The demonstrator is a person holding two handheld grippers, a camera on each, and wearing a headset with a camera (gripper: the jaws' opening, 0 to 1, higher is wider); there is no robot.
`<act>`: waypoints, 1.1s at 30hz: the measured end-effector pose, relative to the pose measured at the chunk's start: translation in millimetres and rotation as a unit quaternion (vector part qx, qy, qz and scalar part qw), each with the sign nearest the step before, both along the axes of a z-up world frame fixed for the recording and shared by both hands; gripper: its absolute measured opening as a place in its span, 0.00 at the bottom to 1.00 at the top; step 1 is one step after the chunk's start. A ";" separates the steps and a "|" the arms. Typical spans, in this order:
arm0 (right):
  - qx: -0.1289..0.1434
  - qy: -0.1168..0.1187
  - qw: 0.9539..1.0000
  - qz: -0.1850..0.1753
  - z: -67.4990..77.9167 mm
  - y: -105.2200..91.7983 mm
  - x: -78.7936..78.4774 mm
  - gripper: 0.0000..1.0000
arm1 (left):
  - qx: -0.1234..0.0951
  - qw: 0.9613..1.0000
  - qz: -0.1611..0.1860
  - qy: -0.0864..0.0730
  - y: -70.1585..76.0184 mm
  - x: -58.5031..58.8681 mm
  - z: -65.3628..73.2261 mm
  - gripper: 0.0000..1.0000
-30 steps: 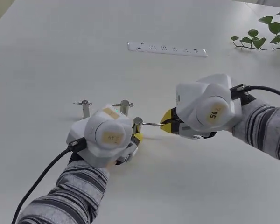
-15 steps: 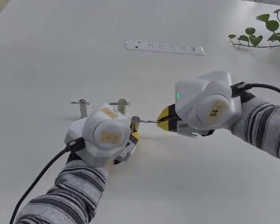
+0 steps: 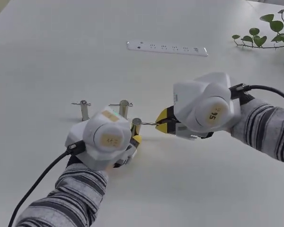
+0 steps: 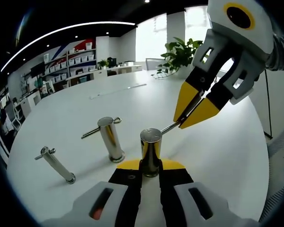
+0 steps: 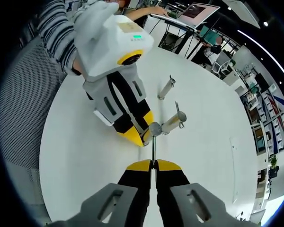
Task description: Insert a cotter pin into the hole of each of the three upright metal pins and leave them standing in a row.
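Note:
Three upright metal pins stand in a row on the white table. The far pin (image 3: 84,109) and the middle pin (image 3: 124,108) each carry a cotter pin through the top. My left gripper (image 3: 135,137) is shut on the near pin (image 4: 151,150) (image 3: 137,126), low on its shaft. My right gripper (image 3: 162,121) is shut on a thin cotter pin (image 5: 153,148) (image 4: 169,126), held level, its tip at the near pin's head (image 5: 155,128).
A white power strip (image 3: 167,48) lies further back on the table. A leafy plant (image 3: 270,33) trails in at the back right corner. Cables run from both grippers toward the person's striped sleeves (image 3: 73,199).
My right gripper has slid left with the cotter pin, bringing its tip up to the near pin's head. The left gripper keeps its hold.

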State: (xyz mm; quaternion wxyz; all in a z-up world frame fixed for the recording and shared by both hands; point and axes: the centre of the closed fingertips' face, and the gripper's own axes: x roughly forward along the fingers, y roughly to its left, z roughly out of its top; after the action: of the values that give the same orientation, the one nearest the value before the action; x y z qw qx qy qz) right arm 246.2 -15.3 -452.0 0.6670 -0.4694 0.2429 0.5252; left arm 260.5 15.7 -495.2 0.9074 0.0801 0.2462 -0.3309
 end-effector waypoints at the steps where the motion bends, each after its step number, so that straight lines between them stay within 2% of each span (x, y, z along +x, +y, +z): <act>1: -0.001 0.000 1.000 0.000 -0.3 0.0 0.3 0.00 | 0.001 1.000 0.000 0.000 0.0 0.1 -0.2 0.10; 18: 0.004 -0.002 1.000 0.017 -9.8 16.2 2.7 0.00 | -0.002 1.000 0.002 0.000 1.6 -2.0 -1.6 0.10; 33: 0.016 -0.010 1.000 0.014 -9.7 24.1 3.2 0.00 | -0.005 1.000 0.012 -0.003 1.5 -0.4 -2.4 0.10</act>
State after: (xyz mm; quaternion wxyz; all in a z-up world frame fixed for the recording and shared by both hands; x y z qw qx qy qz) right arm 249.4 8.8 -461.7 0.6696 -0.4672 0.2209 0.5334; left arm 260.1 17.2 -497.6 0.9124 0.0737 0.2432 -0.3209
